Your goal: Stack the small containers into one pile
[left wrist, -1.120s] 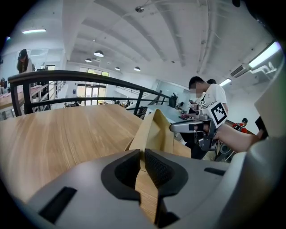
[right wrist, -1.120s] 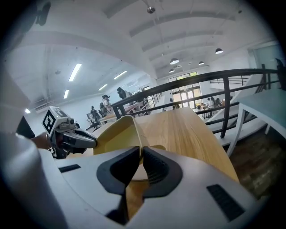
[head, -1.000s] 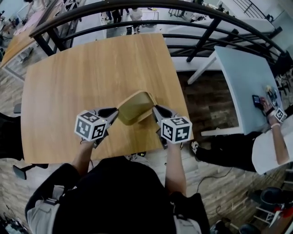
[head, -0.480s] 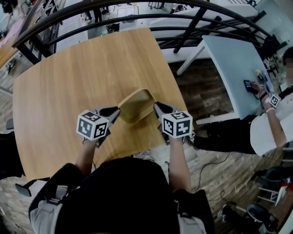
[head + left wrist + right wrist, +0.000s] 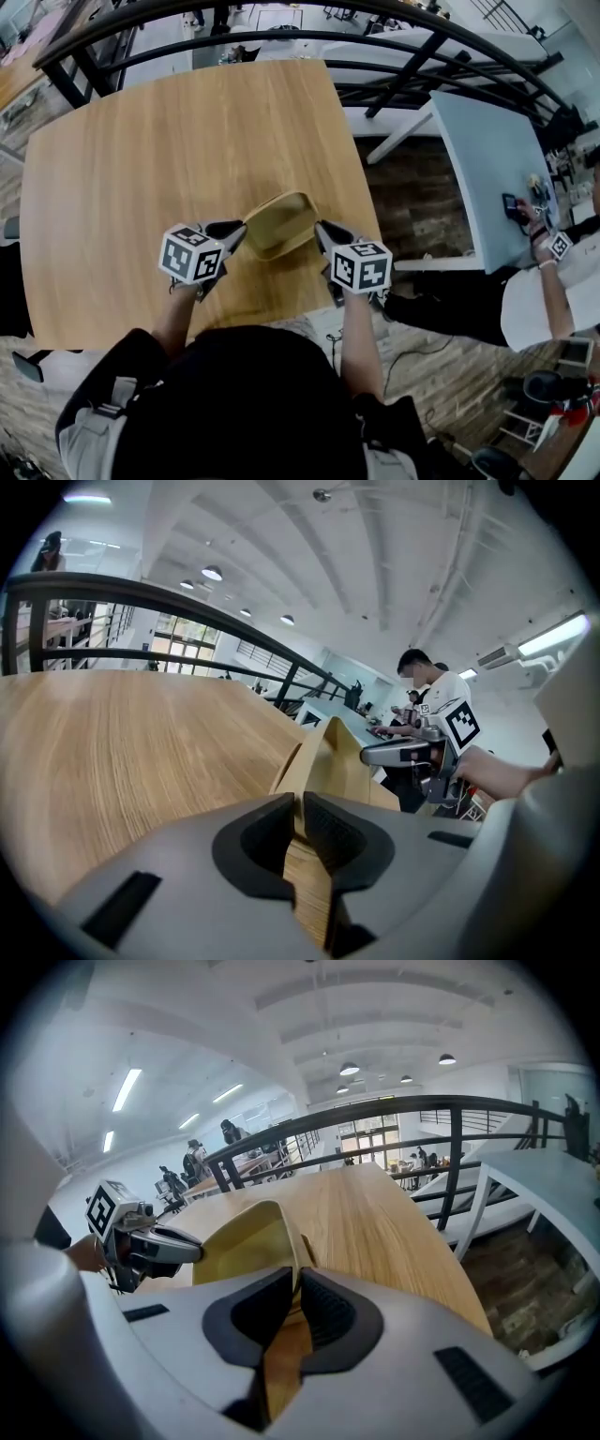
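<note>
A small olive-yellow container (image 5: pixel 278 225), which looks like more than one nested together, hangs just over the wooden table (image 5: pixel 141 187) near its front right part. My left gripper (image 5: pixel 239 232) is shut on its left rim, and my right gripper (image 5: pixel 321 230) is shut on the opposite rim. In the left gripper view the thin yellow wall (image 5: pixel 328 757) runs between the pads of the left gripper (image 5: pixel 298 803), with the right gripper (image 5: pixel 403 754) beyond it. In the right gripper view the container (image 5: pixel 239 1241) sits in the right gripper (image 5: pixel 293 1283), and the left gripper (image 5: pixel 155 1246) pinches its far side.
A black railing (image 5: pixel 281 37) curves round the table's far side. A pale blue table (image 5: pixel 487 159) stands to the right across a gap of dark floor, with a seated person (image 5: pixel 548 291) at it. The wooden table's front edge (image 5: pixel 234 323) lies close below the grippers.
Both grippers have sunk with the container toward the table, and the container now lies flatter than before. The grips have not changed.
</note>
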A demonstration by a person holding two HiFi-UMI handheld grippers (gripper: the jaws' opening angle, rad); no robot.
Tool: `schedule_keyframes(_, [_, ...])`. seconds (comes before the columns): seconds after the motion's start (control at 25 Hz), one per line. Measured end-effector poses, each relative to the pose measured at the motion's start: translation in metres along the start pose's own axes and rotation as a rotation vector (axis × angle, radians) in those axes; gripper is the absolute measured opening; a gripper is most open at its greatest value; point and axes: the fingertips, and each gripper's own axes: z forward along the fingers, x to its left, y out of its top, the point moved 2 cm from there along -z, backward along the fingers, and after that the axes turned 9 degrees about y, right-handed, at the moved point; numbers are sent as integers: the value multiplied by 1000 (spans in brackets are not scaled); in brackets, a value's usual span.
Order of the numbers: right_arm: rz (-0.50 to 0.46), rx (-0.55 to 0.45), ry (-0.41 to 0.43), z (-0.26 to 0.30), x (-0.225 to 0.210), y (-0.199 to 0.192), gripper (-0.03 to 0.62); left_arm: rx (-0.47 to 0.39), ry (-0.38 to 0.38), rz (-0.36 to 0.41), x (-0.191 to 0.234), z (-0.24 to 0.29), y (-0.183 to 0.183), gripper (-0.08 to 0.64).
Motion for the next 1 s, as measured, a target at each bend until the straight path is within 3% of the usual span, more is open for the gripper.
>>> schedule_keyframes(0.44, [-3,53,79,15,-16,-5,40,7,66,-48,5,13,-1,44])
schedule_keyframes(1.0, [-26,74,98,16,-20,-2,40,52,119,-21,7,23,-8,40])
